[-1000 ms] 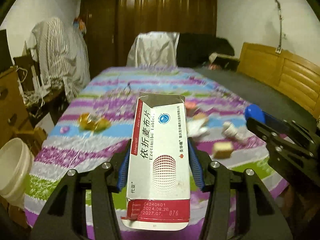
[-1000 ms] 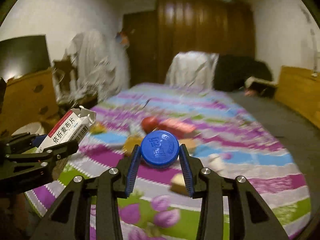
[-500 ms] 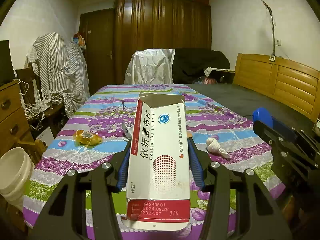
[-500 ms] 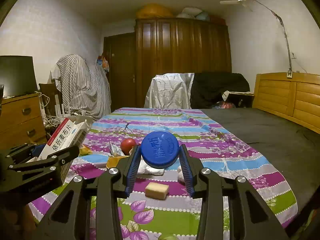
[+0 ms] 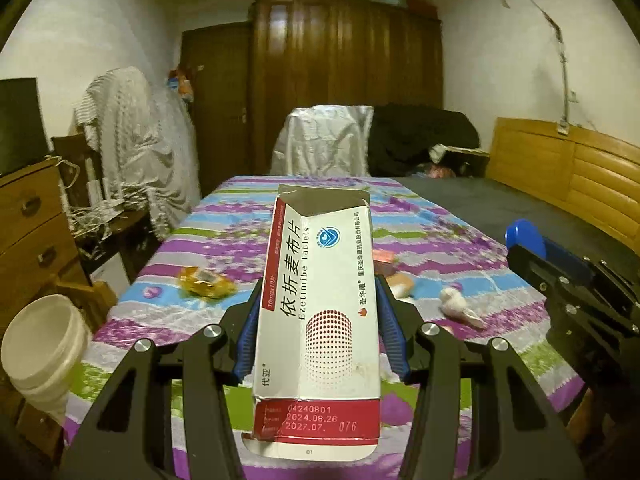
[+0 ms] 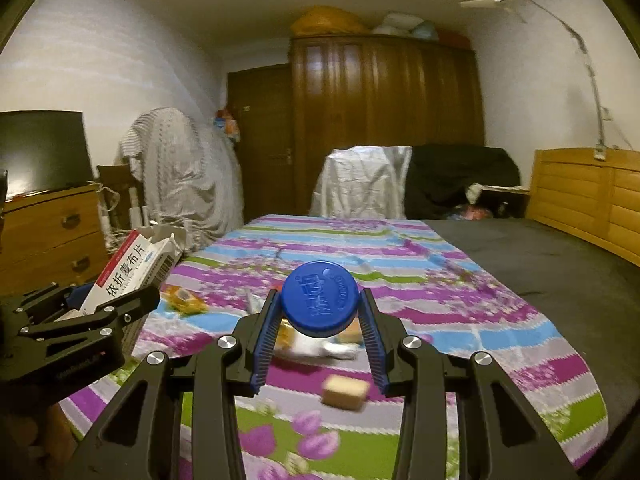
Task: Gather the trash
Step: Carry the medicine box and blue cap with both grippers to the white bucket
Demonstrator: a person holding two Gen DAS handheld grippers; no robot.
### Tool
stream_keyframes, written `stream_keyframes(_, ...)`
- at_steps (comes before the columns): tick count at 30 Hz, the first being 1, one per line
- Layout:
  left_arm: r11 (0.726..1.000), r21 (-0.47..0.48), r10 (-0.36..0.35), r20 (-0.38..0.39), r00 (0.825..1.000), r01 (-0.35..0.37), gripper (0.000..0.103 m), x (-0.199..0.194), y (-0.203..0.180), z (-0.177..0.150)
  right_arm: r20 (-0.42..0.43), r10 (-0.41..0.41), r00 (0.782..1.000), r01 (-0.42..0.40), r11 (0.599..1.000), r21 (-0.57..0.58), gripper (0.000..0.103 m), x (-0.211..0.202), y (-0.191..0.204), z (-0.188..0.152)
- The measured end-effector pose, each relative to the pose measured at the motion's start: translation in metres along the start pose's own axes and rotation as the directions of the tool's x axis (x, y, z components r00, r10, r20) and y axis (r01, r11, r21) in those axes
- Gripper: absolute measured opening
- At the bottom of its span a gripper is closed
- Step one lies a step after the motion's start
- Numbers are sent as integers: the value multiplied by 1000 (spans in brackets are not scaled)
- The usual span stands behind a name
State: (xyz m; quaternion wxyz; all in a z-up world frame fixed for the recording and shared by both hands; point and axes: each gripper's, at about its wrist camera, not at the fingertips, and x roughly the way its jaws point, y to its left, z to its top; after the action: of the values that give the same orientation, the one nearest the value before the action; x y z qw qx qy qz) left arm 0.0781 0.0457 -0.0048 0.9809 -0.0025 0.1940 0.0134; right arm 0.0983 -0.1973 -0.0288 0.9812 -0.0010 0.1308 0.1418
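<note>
Rising and drawing back over the last second, both claws had lifted their loads clear of the bed point(image 6: 520, 320) with its striped floral sheet: the left claw point(image 5: 316, 336) was clamped on an opened Ezetimibe tablet box point(image 5: 320, 312) at frame centre, and the right claw point(image 6: 319, 324) pinched a blue bottle cap point(image 6: 319, 300) by its rim. With two pieces secured, the likely next step was the white bucket point(image 5: 40, 352) at lower left, while a yellow wrapper point(image 5: 204, 285), a crumpled tissue point(image 5: 460, 307) and a tan block point(image 6: 345, 392) remained on the sheet.
</note>
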Motion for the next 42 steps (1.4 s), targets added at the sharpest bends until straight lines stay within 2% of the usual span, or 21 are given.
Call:
stream_keyframes(9,986,-89,144,18,989,-142,49,-14,78,20,-8,163,987,-164,985,-46,41,36,79,35)
stream_keyframes(12,974,-115,200,19,980,-197,49,-20,108,24,-14,227,974,-227,972,-65,41,50,111,48)
stream_keyframes(18,936,-172,312,7,950,-306,49,-37,173,26,-50,351,935,-354,929,-107,41,72,192,70)
stream_keyframes(27,865,-232,444,-64,894,-446,50,-54,272,19,-163,509,845,-530,836,-144,41,118,326,99)
stream_keyframes(28,853,-240,459,-75,885,-463,50,-57,284,18,-182,528,830,-553,821,-142,41,124,345,101)
stream_keyframes(34,803,-277,505,-151,849,-527,50,-63,343,3,-283,574,768,-628,763,-156,41,166,432,106)
stream_keyframes(37,791,-281,510,-187,839,-544,50,-61,362,-6,-358,591,723,-668,731,-142,41,187,475,98)
stream_keyframes(42,789,-271,489,-263,831,-551,50,-46,390,-19,-469,592,656,-714,689,-128,41,221,517,79)
